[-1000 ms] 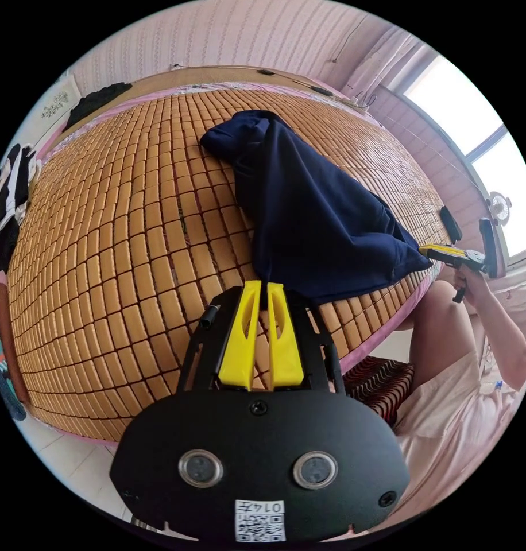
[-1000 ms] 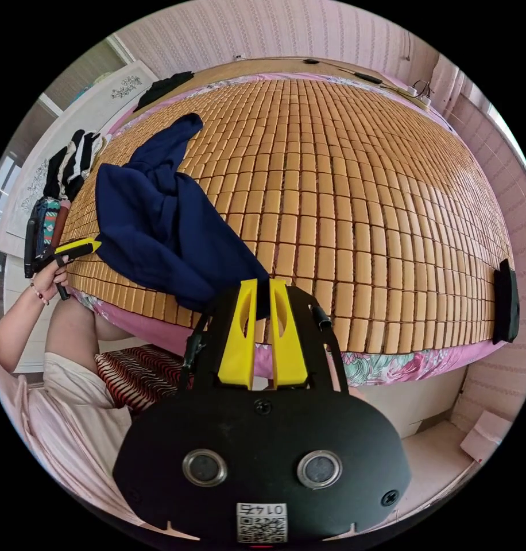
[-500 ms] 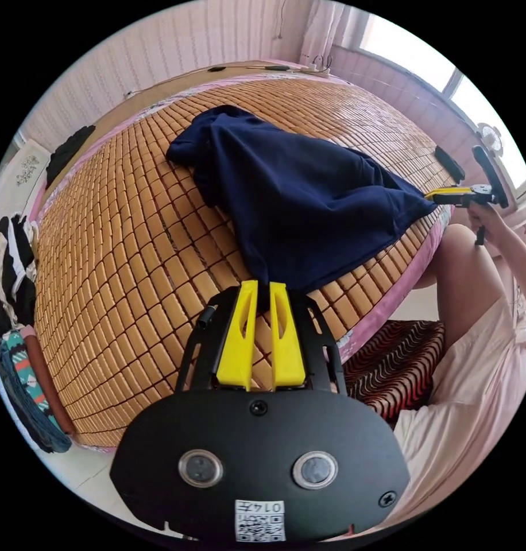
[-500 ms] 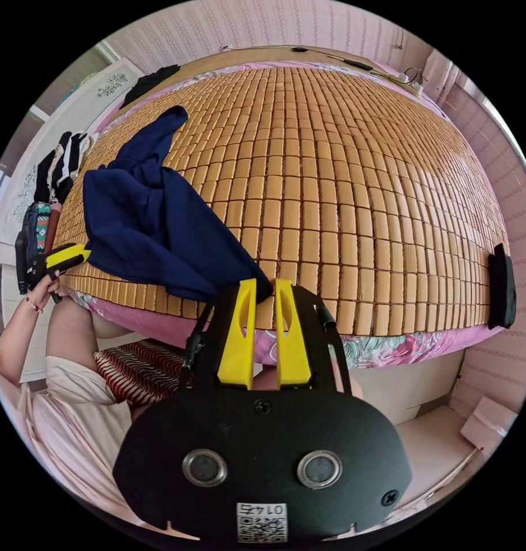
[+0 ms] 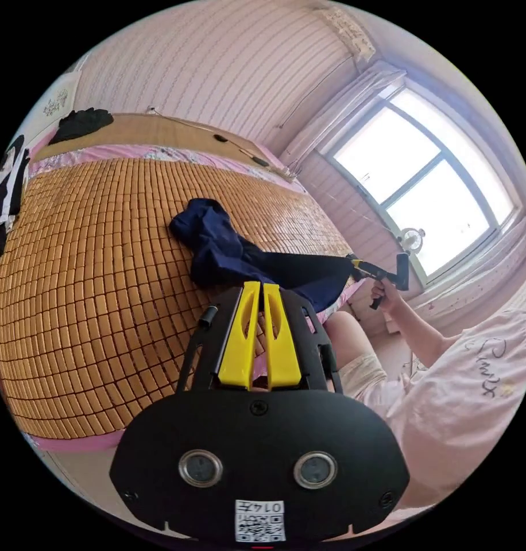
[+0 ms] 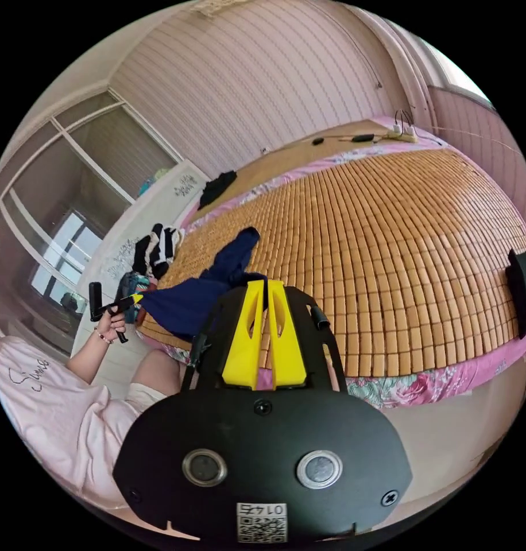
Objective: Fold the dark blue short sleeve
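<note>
Left gripper view: the left gripper (image 5: 258, 287) and right gripper (image 5: 355, 265) each clench an edge of the dark blue short sleeve (image 5: 228, 258), stretched taut above the near edge of the bed (image 5: 91, 258). Judged step: lifting to spread; next, lay it flat. Soft knit cloth, bunched at its far end, trails onto the tiled bamboo mat (image 6: 389, 241).

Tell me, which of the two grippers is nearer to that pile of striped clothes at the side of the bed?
Left. The left gripper holds the dark blue shirt at the bed edge just beside the striped clothes. The right gripper grips the shirt's other corner, farther along the edge.
</note>
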Demonstrator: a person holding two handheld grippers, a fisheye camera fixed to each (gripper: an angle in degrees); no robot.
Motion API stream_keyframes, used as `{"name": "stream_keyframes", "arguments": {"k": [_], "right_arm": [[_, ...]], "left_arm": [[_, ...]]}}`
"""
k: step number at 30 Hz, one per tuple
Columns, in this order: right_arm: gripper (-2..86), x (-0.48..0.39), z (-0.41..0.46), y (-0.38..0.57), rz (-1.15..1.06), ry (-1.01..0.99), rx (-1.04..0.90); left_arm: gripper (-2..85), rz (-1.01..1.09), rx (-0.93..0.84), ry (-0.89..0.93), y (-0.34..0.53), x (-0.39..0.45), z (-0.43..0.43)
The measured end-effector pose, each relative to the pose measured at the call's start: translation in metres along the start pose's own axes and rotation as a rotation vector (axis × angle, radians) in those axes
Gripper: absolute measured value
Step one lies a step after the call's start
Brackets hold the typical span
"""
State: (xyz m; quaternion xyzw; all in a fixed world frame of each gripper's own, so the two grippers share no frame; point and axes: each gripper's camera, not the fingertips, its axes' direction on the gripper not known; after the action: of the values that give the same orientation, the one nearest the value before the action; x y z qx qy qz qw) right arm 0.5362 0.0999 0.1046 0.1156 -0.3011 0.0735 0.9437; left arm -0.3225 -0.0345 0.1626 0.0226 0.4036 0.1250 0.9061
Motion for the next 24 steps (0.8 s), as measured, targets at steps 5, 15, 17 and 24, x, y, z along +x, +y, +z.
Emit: {"name": "stream_keyframes", "arguments": {"k": [5, 15, 17, 24], "right_arm": [[0.4, -0.079, -0.113, -0.052, -0.232, -0.206, 0.356], [0.4, -0.238, -0.352, -0.058, -0.681, -0.271, 0.789], [0.4, -0.248, -0.367, -0.060, -0.707, -0.274, 0.791], [0.4, -0.217, -0.259, -0.146, -0.577, -0.135, 0.436]], "left_arm": [[-1.0, 0.256, 0.343, 0.023, -0.033, 0.093, -0.146], [-1.0, 0.753, 0.811, -0.181, 0.019, 0.274, -0.375], [-1.0, 0.802, 0.817, -0.190, 0.028, 0.293, -0.404], [-1.0, 0.622, 0.659, -0.225, -0.026, 0.244, -0.387]]}}
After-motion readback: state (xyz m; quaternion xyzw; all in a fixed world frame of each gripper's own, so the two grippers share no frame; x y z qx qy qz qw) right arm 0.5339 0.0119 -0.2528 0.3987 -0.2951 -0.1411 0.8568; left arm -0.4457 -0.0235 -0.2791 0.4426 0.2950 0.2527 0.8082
